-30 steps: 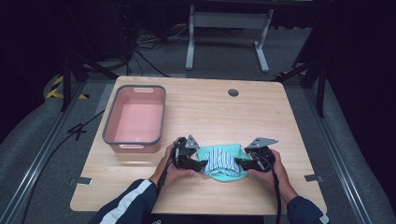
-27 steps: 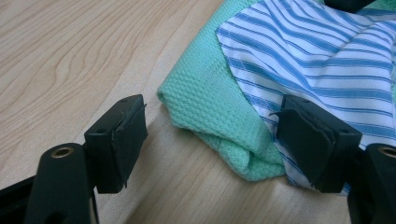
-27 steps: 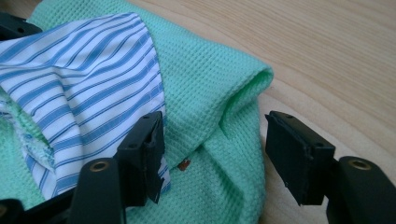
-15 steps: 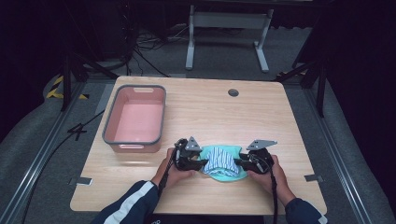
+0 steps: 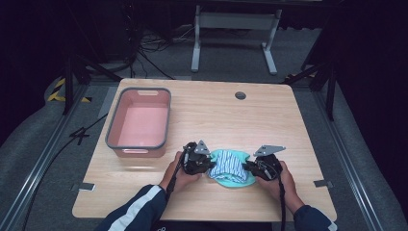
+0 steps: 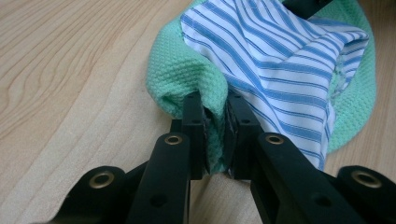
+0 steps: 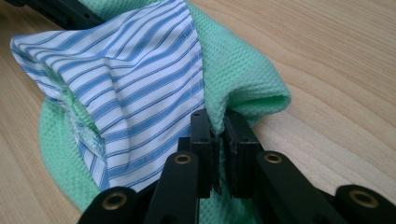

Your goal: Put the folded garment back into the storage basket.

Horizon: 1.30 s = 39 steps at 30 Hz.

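Cloth: green mesh cloth (image 5: pixel 230 179) with a blue-striped white lining (image 5: pixel 229 165), lying on the table (image 5: pixel 202 115) near its front edge, between the two grippers.
Left gripper: (image 5: pixel 208 165) seen in the high view at the cloth's left edge; jaws have just been closing and are clamped on a green fold (image 6: pixel 210 112), as shown in the left gripper view.
Right gripper: (image 5: pixel 247 168) at the cloth's right edge; jaws have just been closing, pinched on the green edge (image 7: pixel 233 100) beside the striped lining.
Left hand: (image 5: pixel 180 171) wrapped around the gripper body, forearm brought in from the bottom, sleeve dark with a white stripe; gripper held low, pointed inward to the right.
Right hand: (image 5: pixel 281 180) wrapped around its gripper, forearm angled in from bottom right; gripper low, pointed left toward the cloth.
Bin: pink bin (image 5: pixel 139 144) with grey rim, well left of the cloth, behind the left hand.
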Available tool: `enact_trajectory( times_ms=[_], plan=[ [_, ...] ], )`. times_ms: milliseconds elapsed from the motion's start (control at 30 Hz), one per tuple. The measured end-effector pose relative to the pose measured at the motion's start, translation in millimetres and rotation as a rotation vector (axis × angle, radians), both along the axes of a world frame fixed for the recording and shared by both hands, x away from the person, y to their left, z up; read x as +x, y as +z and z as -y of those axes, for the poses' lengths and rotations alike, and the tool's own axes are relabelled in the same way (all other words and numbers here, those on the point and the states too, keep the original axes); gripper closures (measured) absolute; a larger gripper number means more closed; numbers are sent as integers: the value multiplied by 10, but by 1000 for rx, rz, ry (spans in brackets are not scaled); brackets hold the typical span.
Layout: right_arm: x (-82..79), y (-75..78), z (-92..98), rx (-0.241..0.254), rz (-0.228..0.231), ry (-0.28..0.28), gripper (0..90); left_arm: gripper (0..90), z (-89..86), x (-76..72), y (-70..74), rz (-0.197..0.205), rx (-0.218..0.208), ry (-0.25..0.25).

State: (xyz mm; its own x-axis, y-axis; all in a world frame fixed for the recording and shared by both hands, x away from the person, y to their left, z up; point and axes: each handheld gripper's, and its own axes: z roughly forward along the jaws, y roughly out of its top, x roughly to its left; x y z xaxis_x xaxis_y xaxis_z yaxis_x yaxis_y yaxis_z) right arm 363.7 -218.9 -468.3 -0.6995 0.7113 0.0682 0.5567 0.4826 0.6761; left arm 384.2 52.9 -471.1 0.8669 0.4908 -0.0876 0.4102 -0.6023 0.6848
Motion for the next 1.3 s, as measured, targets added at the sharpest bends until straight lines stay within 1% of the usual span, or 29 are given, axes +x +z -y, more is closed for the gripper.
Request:
enact_trajectory(
  times_ms=[33,67,100,167,200,233,267,367,400,433,467,600,667,800,967,1033,1067,1200,1233,1300],
  plan=[
    [-3,8,4,0,2,1,836,813,5,-2,16,6,15,-13],
    [-3,8,4,0,2,1,836,816,5,-2,16,6,15,-13],
    [-12,37,13,0,6,-1,837,817,27,-7,31,17,23,-22],
    [-14,48,18,4,7,-4,837,818,32,-9,46,19,27,-25],
    [-15,84,35,6,18,-8,838,819,41,-11,75,25,34,-31],
    [-15,84,35,6,18,-8,838,820,41,-11,75,25,34,-31],
    [-18,122,48,17,22,-16,838,821,44,-4,117,34,31,-33],
    [-17,155,58,19,34,-19,838,821,52,2,156,46,32,-32],
    [-19,187,70,25,43,-21,839,822,63,13,191,55,42,-41],
    [-19,187,70,25,43,-21,839,822,63,13,191,55,42,-41],
    [-18,214,80,28,48,-25,839,822,72,14,230,64,46,-45],
    [-21,266,84,33,60,-26,839,824,65,37,274,77,41,-39],
    [-19,275,87,33,62,-27,839,824,63,44,266,71,39,-38],
    [-19,279,87,34,62,-27,839,827,63,47,271,75,39,-37],
    [-19,304,98,32,75,-27,839,827,59,60,350,85,33,-39],
    [-16,332,94,37,78,-32,839,827,60,67,393,92,29,-38],
    [-15,344,91,38,80,-31,839,827,59,69,406,93,34,-40],
    [-10,389,89,42,91,-32,839,827,46,75,442,97,32,-40],
    [-5,418,90,53,95,-35,839,827,35,84,472,103,30,-41],
    [7,440,86,51,100,-34,839,827,26,92,505,104,34,-39]
  ],
)
